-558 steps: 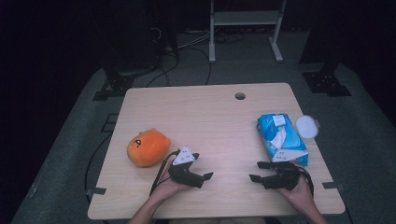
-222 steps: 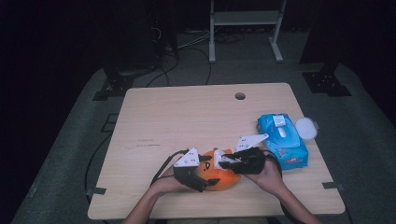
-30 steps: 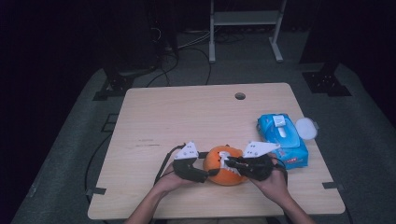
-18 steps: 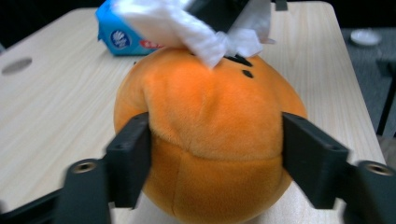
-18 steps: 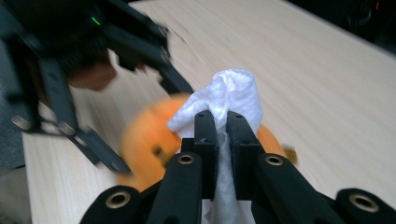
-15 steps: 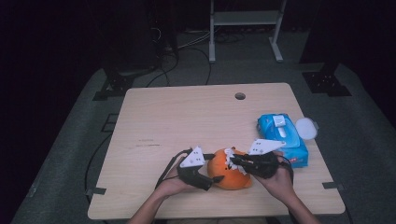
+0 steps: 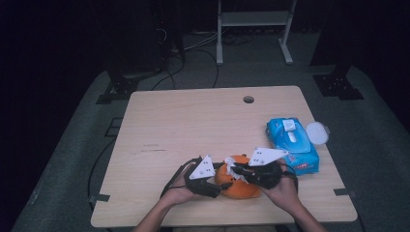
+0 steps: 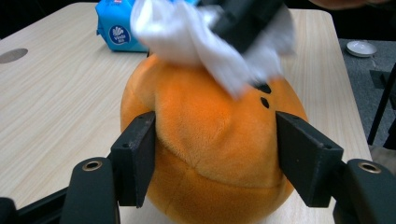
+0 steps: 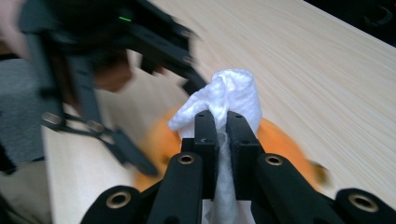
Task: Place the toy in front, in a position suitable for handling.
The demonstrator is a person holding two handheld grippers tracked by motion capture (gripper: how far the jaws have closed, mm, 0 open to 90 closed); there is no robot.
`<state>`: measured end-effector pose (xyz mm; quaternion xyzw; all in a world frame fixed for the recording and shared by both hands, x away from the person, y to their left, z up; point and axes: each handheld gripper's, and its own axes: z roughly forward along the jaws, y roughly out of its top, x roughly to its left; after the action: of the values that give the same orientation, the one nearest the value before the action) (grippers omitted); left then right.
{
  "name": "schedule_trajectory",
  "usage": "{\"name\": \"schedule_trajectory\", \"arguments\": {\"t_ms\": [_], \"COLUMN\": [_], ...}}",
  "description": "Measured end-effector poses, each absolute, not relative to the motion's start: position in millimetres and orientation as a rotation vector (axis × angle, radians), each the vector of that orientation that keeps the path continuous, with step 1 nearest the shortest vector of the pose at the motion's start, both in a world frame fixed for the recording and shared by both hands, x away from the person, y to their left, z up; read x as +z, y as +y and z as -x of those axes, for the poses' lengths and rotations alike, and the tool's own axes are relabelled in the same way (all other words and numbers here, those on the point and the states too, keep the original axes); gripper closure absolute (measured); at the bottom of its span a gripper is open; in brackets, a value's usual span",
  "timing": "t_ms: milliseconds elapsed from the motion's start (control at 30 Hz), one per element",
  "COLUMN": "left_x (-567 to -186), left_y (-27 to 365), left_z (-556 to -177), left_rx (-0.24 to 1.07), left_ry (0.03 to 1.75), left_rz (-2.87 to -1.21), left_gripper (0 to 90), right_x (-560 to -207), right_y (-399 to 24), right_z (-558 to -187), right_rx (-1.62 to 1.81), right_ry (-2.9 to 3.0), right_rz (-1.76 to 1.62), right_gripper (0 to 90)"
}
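Note:
An orange plush toy (image 7: 239, 186) sits near the table's front edge. My left gripper (image 7: 216, 186) comes at it from the left. Its jaws have just been closing with the plush (image 8: 210, 140) between them, and both pads (image 8: 137, 158) now press on its sides. My right gripper (image 7: 241, 170) is shut on a crumpled white wipe (image 9: 233, 93) and holds it against the top of the plush (image 9: 275, 135). In the left gripper view the wipe (image 8: 196, 37) lies blurred over the toy's face.
A blue pack of wipes (image 7: 292, 145) lies to the right of the plush, with a round white lid (image 7: 316, 132) beyond it at the table's edge. A cable hole (image 7: 248, 99) is at the far side. Dark floor and stands surround the table (image 7: 193, 121).
Both hands stay at the plush with hardly any shift. The right gripper keeps the wipe on top of the toy.

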<state>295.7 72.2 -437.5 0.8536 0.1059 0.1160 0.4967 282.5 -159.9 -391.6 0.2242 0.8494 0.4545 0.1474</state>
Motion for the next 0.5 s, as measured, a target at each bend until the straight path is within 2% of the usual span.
{"name": "schedule_trajectory", "arguments": {"t_ms": [133, 367, 500], "left_x": [-438.1, -434.4, -436.3], "left_y": [72.6, 67.1, 72.1], "left_z": [-296.2, -288.7, -290.6], "left_rx": [0.256, 0.282, 0.260], "left_ry": [0.269, 0.201, 0.214], "left_rz": [-2.051, -2.090, -2.105], "left_gripper": [31.6, 32.4, 32.9], "right_x": [-396.7, -392.3, -391.9], "right_y": [-177.1, -151.1, -155.9], "right_z": [-288.5, -275.6, -279.3], "right_rx": [1.303, 1.364, 1.329], "right_ry": [2.445, 2.485, 2.476], "right_rz": [-0.724, -0.603, -0.613], "right_gripper": [83.7, 83.6, 83.6]}}
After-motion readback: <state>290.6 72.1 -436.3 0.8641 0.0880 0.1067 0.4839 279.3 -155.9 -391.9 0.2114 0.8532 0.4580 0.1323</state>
